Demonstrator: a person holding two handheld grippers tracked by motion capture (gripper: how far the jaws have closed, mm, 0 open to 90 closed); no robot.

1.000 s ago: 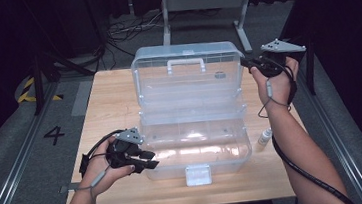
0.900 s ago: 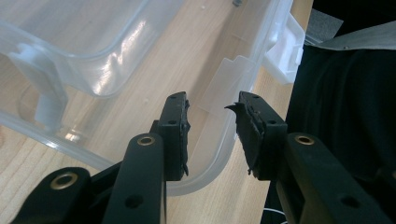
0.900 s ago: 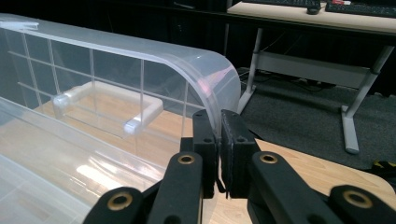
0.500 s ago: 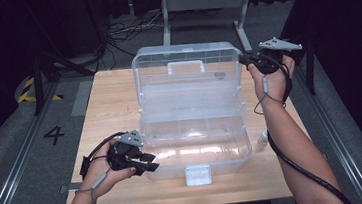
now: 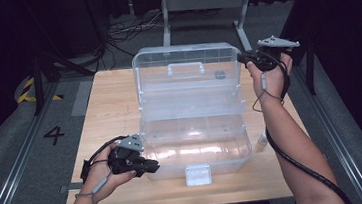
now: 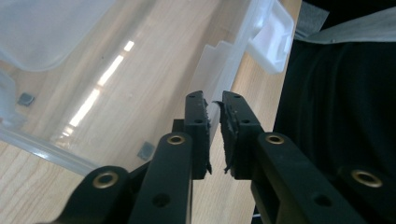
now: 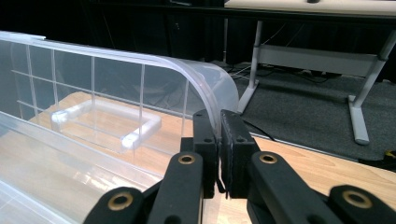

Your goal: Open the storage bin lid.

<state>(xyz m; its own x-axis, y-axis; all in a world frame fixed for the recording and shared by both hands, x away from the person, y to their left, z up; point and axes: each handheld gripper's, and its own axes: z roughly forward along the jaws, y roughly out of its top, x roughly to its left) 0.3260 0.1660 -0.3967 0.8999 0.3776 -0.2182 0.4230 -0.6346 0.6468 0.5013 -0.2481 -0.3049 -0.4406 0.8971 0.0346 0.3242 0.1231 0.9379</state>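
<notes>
Clear plastic box (image 5: 194, 126) stands open on pale wooden bench (image 5: 109, 104). Right claw (image 7: 218, 140) pinches rounded, ribbed corner of upright lid (image 7: 140, 79). Left claw (image 6: 214, 126), jaws just closing, narrow gap, straddles thin front wall of tray (image 6: 219, 79); smooth white latch (image 6: 273, 39) beyond it.

A light wooden bench (image 5: 109, 104) carries a clear plastic box (image 5: 196, 148), which stands open on its middle with the lid raised at the far side. Just right of the box, near its front corner, a small white bottle (image 5: 261, 141) lies on the wood.
</notes>
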